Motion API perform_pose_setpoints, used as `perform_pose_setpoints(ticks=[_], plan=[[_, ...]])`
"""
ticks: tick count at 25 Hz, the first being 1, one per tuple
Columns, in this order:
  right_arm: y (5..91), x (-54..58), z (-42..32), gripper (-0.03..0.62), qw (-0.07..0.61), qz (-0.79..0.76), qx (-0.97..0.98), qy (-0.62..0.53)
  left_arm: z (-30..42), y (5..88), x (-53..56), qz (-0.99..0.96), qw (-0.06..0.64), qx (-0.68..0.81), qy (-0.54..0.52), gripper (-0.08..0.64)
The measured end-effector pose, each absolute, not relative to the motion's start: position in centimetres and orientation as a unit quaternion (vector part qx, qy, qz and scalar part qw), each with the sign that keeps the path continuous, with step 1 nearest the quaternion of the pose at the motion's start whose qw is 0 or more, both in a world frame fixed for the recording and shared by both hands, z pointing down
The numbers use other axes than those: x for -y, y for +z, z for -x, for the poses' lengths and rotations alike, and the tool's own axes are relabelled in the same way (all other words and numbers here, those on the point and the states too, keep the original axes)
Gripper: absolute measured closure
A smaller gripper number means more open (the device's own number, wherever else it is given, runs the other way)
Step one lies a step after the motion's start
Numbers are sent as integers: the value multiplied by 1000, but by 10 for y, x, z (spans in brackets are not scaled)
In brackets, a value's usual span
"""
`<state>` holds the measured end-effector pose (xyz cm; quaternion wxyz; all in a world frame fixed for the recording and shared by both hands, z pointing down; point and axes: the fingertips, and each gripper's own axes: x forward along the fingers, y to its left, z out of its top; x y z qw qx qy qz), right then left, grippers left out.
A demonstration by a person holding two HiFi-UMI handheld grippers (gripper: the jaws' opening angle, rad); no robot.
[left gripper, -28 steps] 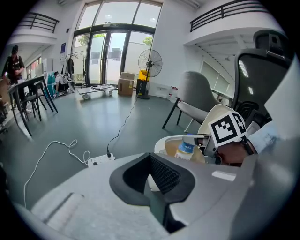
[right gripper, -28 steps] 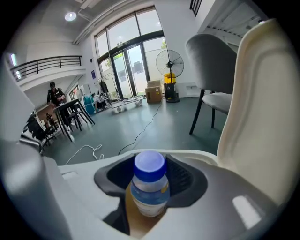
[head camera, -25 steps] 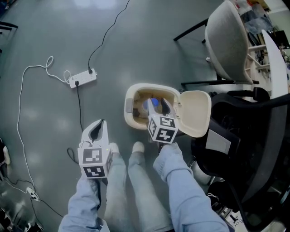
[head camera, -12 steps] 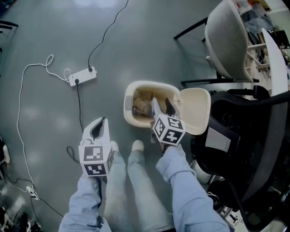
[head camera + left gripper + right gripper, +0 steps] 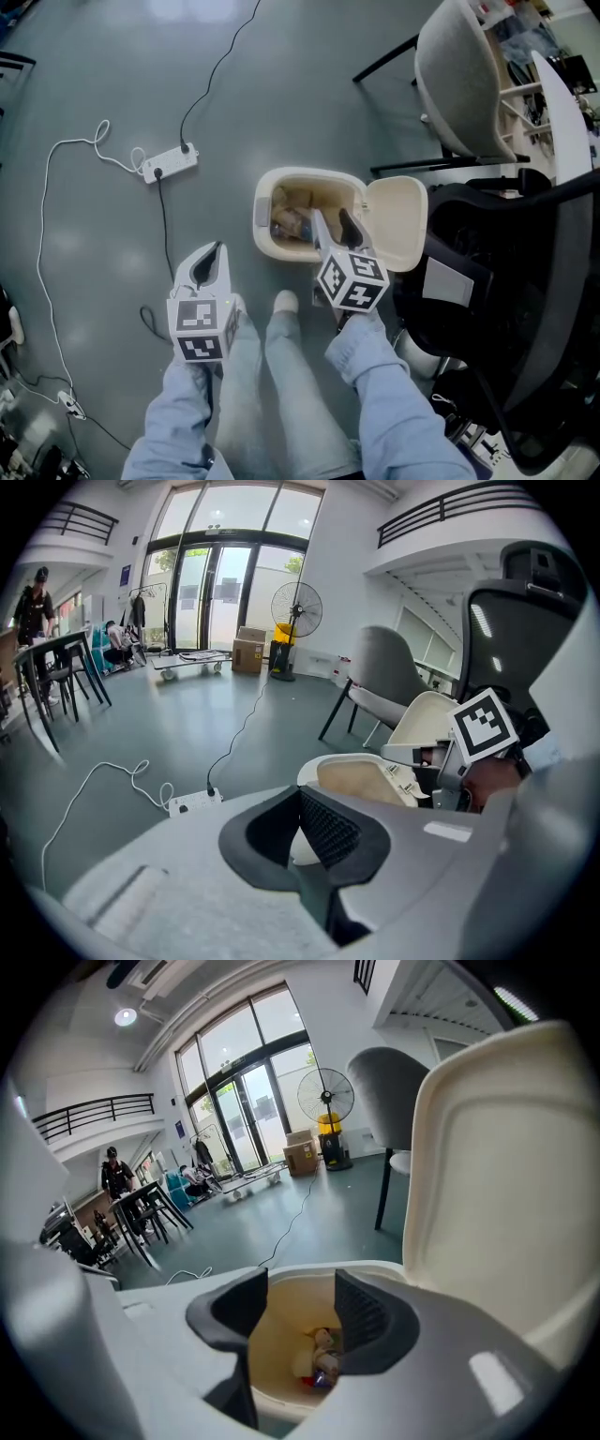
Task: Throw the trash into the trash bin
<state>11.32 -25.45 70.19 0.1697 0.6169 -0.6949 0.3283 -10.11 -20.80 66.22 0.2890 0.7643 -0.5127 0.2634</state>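
You are holding the right tongs (image 5: 330,221) spread and empty over the trash bin (image 5: 266,246). Trash (image 5: 291,225) is lying below them. The left tongs (image 5: 208,259) are spread too.

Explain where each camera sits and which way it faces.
Head view: on the person's head, steeply down at the open trash bin; shows legs, left gripper, right gripper.
Left gripper view: on the left gripper, level across the floor toward the bin; shows its jaws.
Right gripper view: on the right gripper, down into the bin at trash; shows its open jaws.
Shared: all see the bin; head and left gripper views share the power strip.
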Motion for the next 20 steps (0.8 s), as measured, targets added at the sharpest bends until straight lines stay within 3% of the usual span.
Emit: perform_pose_setpoints(ticks=[8, 15, 20], plan=[[660, 234, -111, 385, 193, -605, 705, 314, 89, 627, 211, -776, 277, 507, 254, 560], [603, 194, -124, 588, 193, -619, 689, 323, 75, 573, 207, -788, 267, 496, 249, 560], [536, 183, -136, 589, 187, -631, 699, 281, 61, 525, 200, -798, 261, 490, 236, 560]])
